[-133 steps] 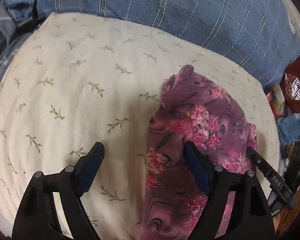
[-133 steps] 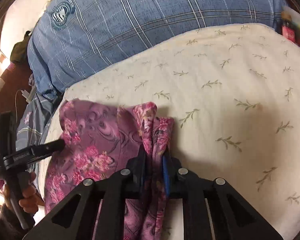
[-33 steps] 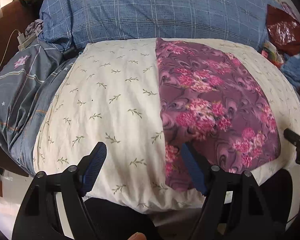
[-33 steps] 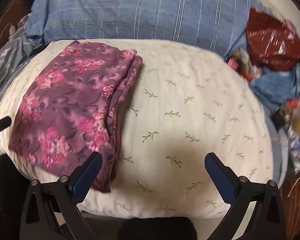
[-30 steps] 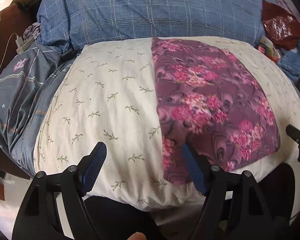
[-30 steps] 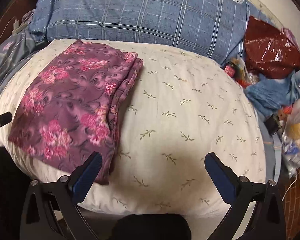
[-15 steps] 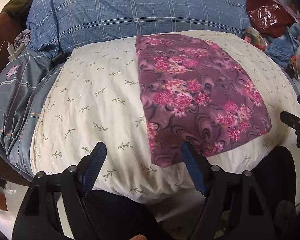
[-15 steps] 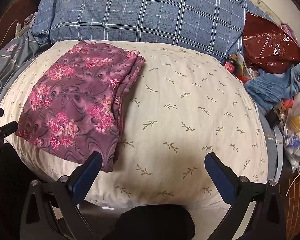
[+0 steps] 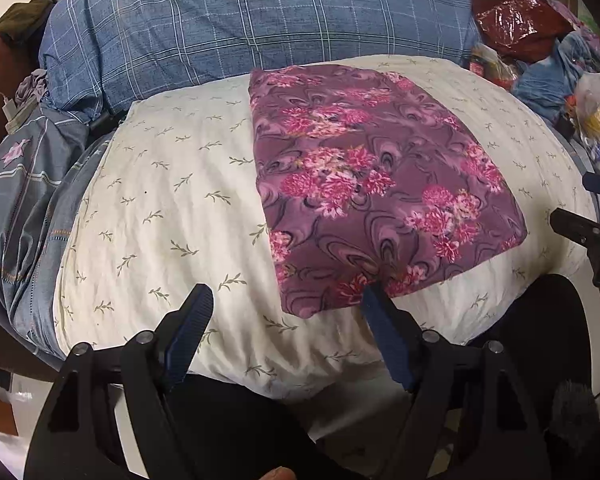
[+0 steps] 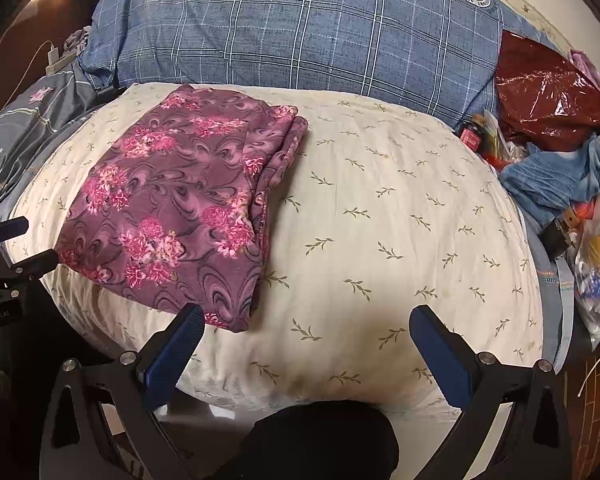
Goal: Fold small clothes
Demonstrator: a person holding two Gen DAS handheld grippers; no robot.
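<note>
A purple cloth with pink flowers [image 9: 372, 184] lies folded into a flat rectangle on a cream pillow with a leaf print [image 9: 172, 208]. It also shows in the right wrist view [image 10: 188, 204], on the left part of the pillow [image 10: 400, 216]. My left gripper [image 9: 286, 302] is open and empty, held back off the pillow's near edge. My right gripper [image 10: 304, 320] is open wide and empty, also behind the near edge. The right gripper shows at the right edge of the left wrist view [image 9: 596, 224]. The left gripper shows at the left edge of the right wrist view [image 10: 8, 252].
A blue plaid pillow [image 10: 300, 28] lies behind the cream one. A grey-blue quilt [image 9: 16, 200] is at the left. A dark red plastic bag [image 10: 552, 96], blue denim [image 10: 556, 172] and other bags pile up at the right.
Both grippers have pulled back and up from the pillow. The right gripper, shut on the cloth's folded edge 4.4 s ago, has let go and opened. The cloth lies still.
</note>
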